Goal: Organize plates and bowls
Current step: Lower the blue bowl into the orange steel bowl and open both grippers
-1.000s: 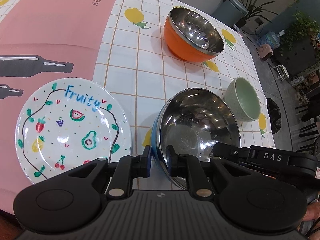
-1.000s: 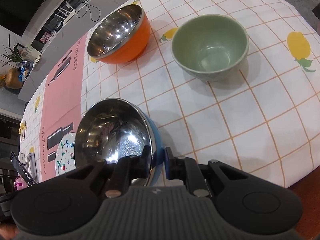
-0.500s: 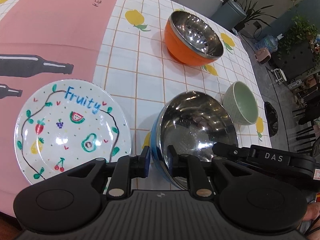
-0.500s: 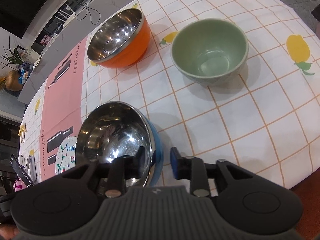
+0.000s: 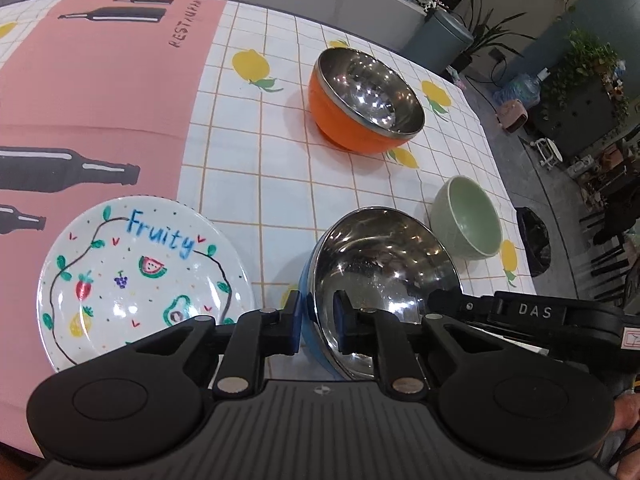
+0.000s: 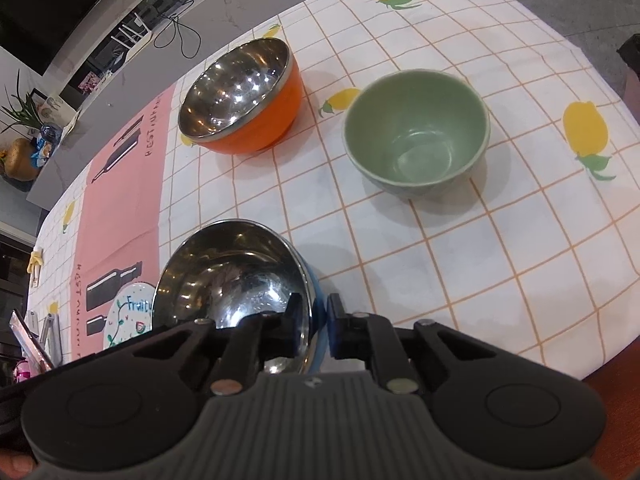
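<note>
The left gripper (image 5: 317,318) is seen clamped on the near rim of the blue bowl (image 5: 384,276), one finger against the blue outer wall and the other inside the steel lining. The right gripper (image 6: 312,322) is closed on the same bowl's rim (image 6: 232,280) from the opposite side, one finger inside and one outside. The bowl is held tilted between the two tools, close above the tablecloth (image 5: 248,184), and its polished interior is shown bare.

Just to the left of the blue bowl, the white "Fruity" plate (image 5: 144,276) is laid flat on the cloth, straddling the pink bottle-printed strip and the lemon-checked part; it is partly hidden by the left gripper's body. Nothing but painted fruit is seen on it.

Farther back, the orange bowl (image 5: 360,104) with a steel lining is set upright, well apart from the others, with only light reflections inside. The green bowl (image 6: 418,132) is placed upright near the table's right edge, beyond the blue bowl, and nothing is held in it. The stretch of cloth between the blue bowl and the two far bowls is left open.

Beyond the table, potted plants (image 5: 588,60) and a grey counter (image 6: 132,64) are visible.
</note>
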Motion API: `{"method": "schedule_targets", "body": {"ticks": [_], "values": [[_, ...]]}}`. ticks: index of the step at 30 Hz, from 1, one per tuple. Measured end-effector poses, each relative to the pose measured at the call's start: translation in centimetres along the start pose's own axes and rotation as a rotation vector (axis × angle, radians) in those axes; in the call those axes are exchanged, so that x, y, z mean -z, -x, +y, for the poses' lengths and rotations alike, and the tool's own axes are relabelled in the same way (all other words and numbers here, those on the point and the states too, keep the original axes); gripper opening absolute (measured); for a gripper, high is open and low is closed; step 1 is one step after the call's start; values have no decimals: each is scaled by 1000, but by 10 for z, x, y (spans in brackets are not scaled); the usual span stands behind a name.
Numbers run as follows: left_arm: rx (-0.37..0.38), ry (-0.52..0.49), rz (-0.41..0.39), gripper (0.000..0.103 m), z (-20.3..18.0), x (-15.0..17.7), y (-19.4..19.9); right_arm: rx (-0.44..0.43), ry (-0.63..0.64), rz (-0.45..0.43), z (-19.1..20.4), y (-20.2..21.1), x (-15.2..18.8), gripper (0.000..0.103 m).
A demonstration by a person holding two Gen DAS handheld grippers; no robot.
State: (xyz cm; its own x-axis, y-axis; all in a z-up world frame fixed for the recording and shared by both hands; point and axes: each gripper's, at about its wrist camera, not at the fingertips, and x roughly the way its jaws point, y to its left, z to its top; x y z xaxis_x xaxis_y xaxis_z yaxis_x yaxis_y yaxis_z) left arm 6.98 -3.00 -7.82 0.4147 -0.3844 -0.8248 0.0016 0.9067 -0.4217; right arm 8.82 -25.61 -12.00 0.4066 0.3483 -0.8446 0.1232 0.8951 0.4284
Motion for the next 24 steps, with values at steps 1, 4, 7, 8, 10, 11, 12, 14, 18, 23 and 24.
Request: {"method": "schedule_targets", "body": {"ticks": [1, 4, 7, 8, 10, 11, 12, 14, 18, 23, 24], "values": [[4, 7, 5, 18, 1, -1, -1, 2, -2, -1, -1, 0, 0, 11], [-2, 11, 8, 18, 2, -3, -1, -7, -2, 7, -1, 0, -2, 14], [-22, -27, -24, 29, 0, -6, 7, -2, 21, -7, 3, 6, -4, 17], [-27, -43, -36, 36, -1, -8, 11, 5, 33, -16, 5, 8, -5, 21], [-34, -83, -63, 38, -4, -12, 18, 10, 58, -37, 9, 14, -8, 26], [-34, -100, -70, 38, -6, -15, 20, 15, 73, -47, 12, 16, -11, 27], [-35, -113, -79, 38, -8, -19, 22, 20, 90, -60, 15, 19, -14, 29], [-29, -141, -105, 38, -12, -26, 26, 24, 121, -86, 23, 25, -21, 36], [-29, -172, -144, 37, -15, -49, 33, 27, 151, -127, 31, 33, -41, 49], [-65, -214, -161, 34, -23, -84, 33, 50, 159, -147, 39, 33, -71, 66], [-66, -217, -157, 34, -24, -90, 31, 69, 157, -144, 41, 32, -77, 70]]}}
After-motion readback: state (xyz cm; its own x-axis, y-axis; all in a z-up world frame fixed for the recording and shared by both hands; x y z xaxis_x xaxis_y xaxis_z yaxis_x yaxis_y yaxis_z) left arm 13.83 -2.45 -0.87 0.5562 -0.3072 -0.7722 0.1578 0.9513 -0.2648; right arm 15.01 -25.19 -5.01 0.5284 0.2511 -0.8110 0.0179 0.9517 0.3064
